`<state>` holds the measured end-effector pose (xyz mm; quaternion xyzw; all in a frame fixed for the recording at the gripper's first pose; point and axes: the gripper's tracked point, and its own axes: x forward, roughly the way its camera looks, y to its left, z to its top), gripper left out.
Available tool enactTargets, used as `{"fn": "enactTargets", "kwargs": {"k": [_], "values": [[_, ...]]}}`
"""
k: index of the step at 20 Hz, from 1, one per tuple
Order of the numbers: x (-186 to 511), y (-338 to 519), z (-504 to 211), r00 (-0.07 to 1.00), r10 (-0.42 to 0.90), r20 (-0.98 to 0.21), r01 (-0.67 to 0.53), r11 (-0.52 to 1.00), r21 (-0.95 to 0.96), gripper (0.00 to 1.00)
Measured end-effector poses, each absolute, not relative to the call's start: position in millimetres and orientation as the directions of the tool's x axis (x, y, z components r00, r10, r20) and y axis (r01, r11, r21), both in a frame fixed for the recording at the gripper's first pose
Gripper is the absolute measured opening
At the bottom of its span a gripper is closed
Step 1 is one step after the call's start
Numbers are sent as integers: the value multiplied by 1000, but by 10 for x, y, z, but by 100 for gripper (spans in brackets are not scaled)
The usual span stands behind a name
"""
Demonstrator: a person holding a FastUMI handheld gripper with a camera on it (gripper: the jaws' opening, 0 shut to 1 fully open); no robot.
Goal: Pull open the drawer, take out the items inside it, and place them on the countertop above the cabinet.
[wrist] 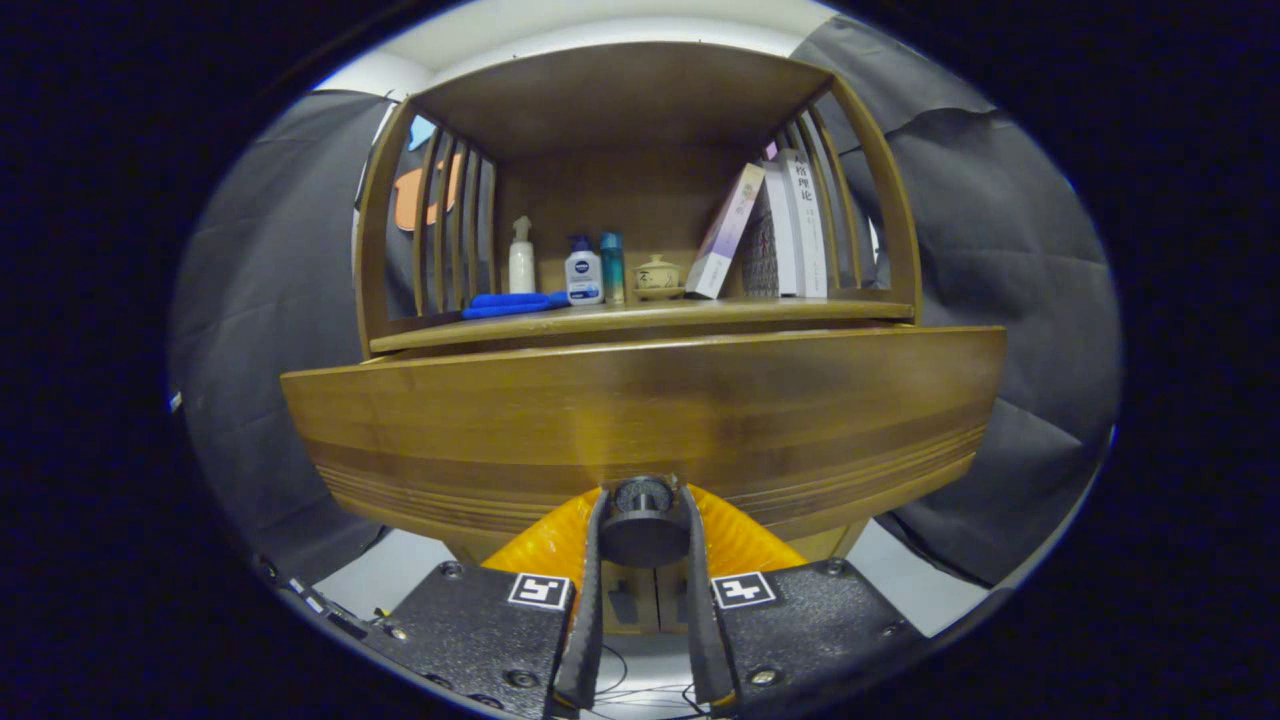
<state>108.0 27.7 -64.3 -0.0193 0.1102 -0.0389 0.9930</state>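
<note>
Gripping the round knob [642, 508] of the drawer [640, 425], the claw [643, 520] is seen nearly closed, with one finger pressed against each side of the knob. The wide wooden drawer front lies directly ahead of the fingers and appears to stand a little proud of the cabinet behind it, so the pull is judged to be under way rather than finished. The items inside are hidden behind the front panel and cannot be told.

For the step to go well, the squeeze is best kept firm and even, since a small round knob can slip out of flat pads. The pull should be drawn straight back along the line of the fingers, without lifting or twisting, so that the drawer is not jammed on its runners.

Above and beyond the claw the table [640, 318] is seen already carrying bottles [583, 270], a small lidded pot [657, 275], leaning books [770, 235] and a blue object [510, 304]; bare space is judged to remain at its near edge for what is taken out.
</note>
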Motion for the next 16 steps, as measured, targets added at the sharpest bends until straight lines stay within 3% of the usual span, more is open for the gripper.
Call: {"fn": "enactTargets", "kwargs": {"k": [16], "values": [[411, 396, -764, 968, -45, -246, 41, 999, -23, 38]]}}
